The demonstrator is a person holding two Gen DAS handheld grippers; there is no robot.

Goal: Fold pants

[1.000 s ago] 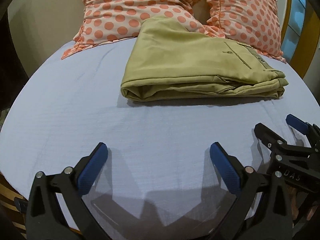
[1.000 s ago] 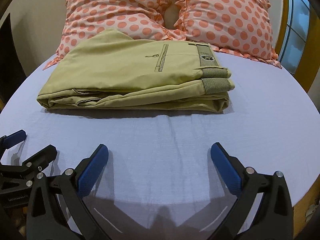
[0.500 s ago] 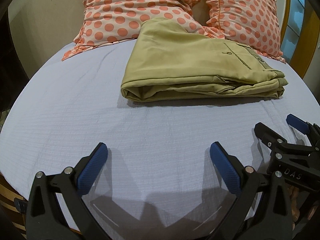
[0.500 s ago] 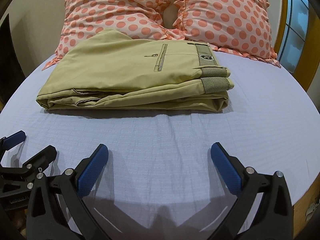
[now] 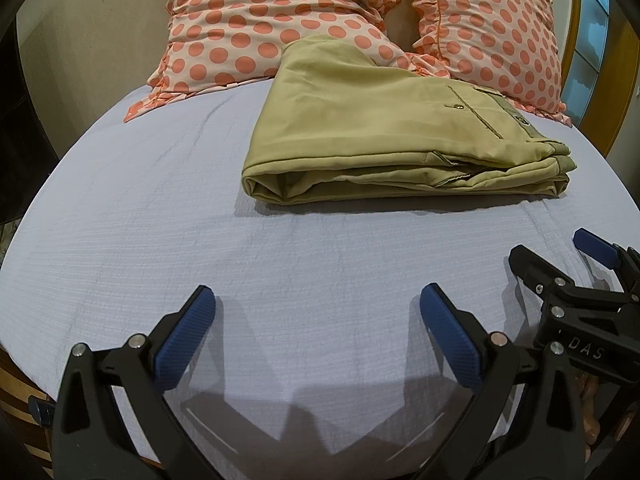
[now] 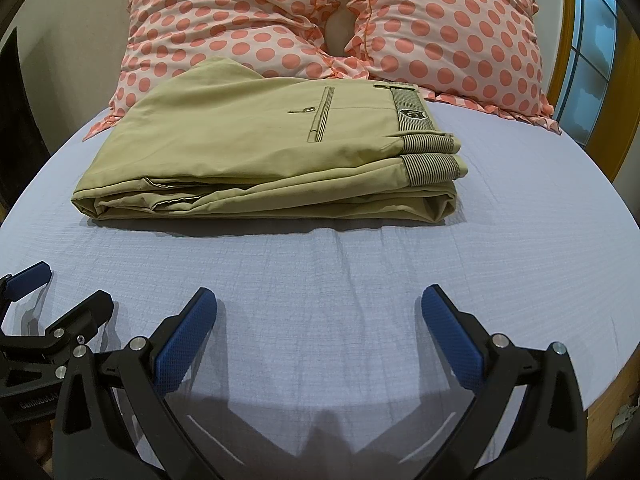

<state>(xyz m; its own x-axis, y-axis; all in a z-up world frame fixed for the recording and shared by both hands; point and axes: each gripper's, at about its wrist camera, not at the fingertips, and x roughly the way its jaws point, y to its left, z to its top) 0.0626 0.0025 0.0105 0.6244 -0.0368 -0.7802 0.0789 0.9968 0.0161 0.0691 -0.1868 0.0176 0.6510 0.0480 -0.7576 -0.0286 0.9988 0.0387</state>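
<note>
**Folded khaki trousers lie crosswise on the bed, both grippers held back and empty**

The khaki trousers (image 6: 256,148) lie folded into a thick, layered rectangle on the pale lavender bedsheet (image 6: 360,280), toward the head of the bed. Their long axis runs left to right across both views. The striped waistband (image 6: 430,156), with its small badge, points to the right end; the rounded fold closes the left end (image 5: 260,184). A welt pocket with a button faces up on the top layer. The far edge of the bundle touches, and partly overlaps, the left of two polka-dot pillows (image 6: 224,28) that lean at the headboard; the second pillow (image 6: 452,28) sits just beside it, to the right.

The left gripper (image 5: 316,332) hovers low over the sheet near the foot edge, aimed forward at the trousers, its two blue-padded fingers spread wide with nothing between them. The right gripper (image 6: 320,332) is held the same way just beside it, level and pointed at the bundle, fingers likewise set wide apart and holding nothing. Each shows in the other's camera: the right one at the lower right of the left wrist view (image 5: 576,276), the left one at the lower left of the right wrist view (image 6: 52,296). Both are well apart from the trousers, with bare sheet between.
</note>
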